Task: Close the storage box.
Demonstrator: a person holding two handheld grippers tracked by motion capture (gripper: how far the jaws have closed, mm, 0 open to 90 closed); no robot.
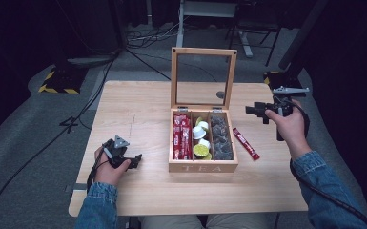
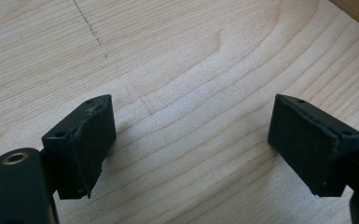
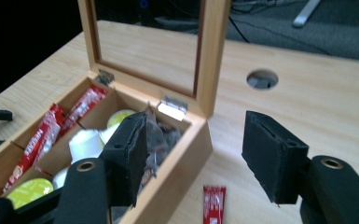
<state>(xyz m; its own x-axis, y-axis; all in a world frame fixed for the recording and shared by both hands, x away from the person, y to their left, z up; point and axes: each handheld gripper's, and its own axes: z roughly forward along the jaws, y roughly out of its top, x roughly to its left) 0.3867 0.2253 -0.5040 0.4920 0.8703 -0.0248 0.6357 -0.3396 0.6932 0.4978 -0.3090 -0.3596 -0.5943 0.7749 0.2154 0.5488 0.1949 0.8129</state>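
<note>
The right hand-held gripper [image 1: 253, 110] hangs in the air in the high view, to the right of the open wooden tea box [image 1: 203, 166] and apart from it, its jaws spread with nothing between them. A red sachet [image 1: 246, 143] lies flat on the tabletop [image 1: 138, 191] just beside the box's right wall, below and nearer than that gripper. The box stands mid-tabletop with its glass lid upright; red sachets fill its left compartment, white and green capsules the middle one, dark tea bags the right one. The left hand-held gripper [image 1: 134, 161] sits low at the left, well apart from the box.

In the left gripper view, the left hand-held gripper [image 2: 190, 140] has its jaws wide apart over bare wood, gripping nothing.

In the right gripper view, the right hand-held gripper [image 3: 193, 154] stands parted and empty above the box's [image 3: 186, 163] near corner; the red sachet [image 3: 213, 203] lies on the tabletop [image 3: 317, 107] below the gap, untouched.
</note>
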